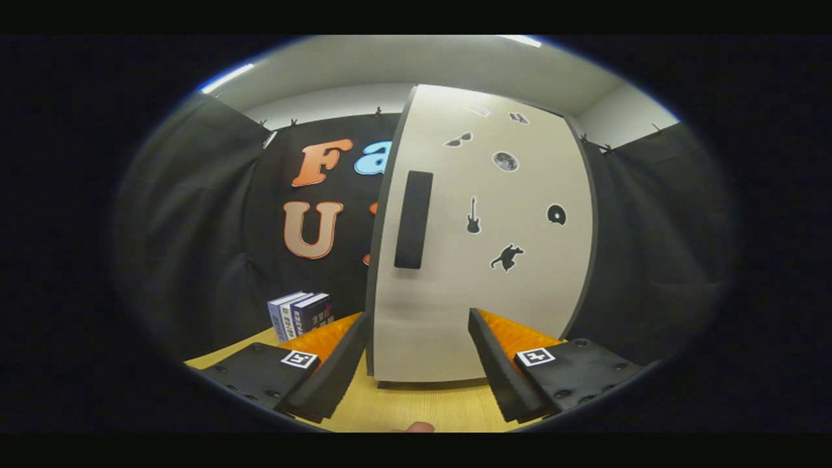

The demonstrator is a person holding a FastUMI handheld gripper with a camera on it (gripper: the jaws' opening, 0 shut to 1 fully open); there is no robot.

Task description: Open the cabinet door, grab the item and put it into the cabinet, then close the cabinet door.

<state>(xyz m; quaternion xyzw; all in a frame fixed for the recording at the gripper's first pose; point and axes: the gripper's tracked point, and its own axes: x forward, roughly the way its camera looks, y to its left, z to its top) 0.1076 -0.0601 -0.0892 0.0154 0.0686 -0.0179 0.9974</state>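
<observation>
The claw (419, 354) is released, its fingers spread wide and gripping nothing, low over the wooden tabletop (416, 406). Just ahead of the fingers stands the white cabinet (481, 260), its door (520, 292) shut and dotted with small black stickers, a dark vertical handle (413, 220) near its left edge. Some upright books (300, 315) stand further back on the tabletop, left of the cabinet, beyond the left finger.

Fisheye camera mounted on the hand-held gripper (419, 364); low above the tabletop (416, 406), facing forward along the spread fingers; close to the cabinet door (481, 260).
</observation>
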